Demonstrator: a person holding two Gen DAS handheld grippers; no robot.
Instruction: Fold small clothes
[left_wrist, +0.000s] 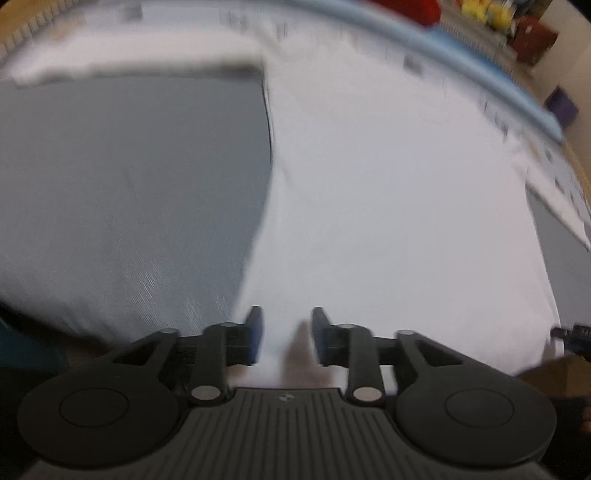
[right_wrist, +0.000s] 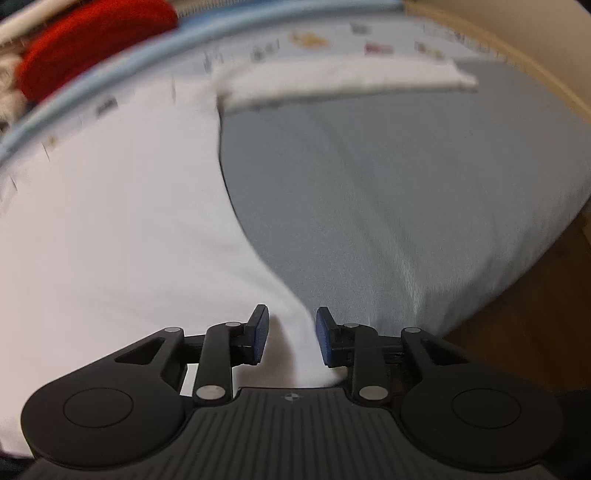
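Grey bed sheet (left_wrist: 129, 177) underneath; your left claw (left_wrist: 287, 334) and right claw (right_wrist: 291, 334) gape open over the white garment (left_wrist: 388, 221), so closing late could miss its hem.

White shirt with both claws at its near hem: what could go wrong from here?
1. Both the left claw and right claw are open with the shirt hem between their fingers; closing shallow could miss a layer.
2. Uneven lifting could skew the fold on the grey sheet.
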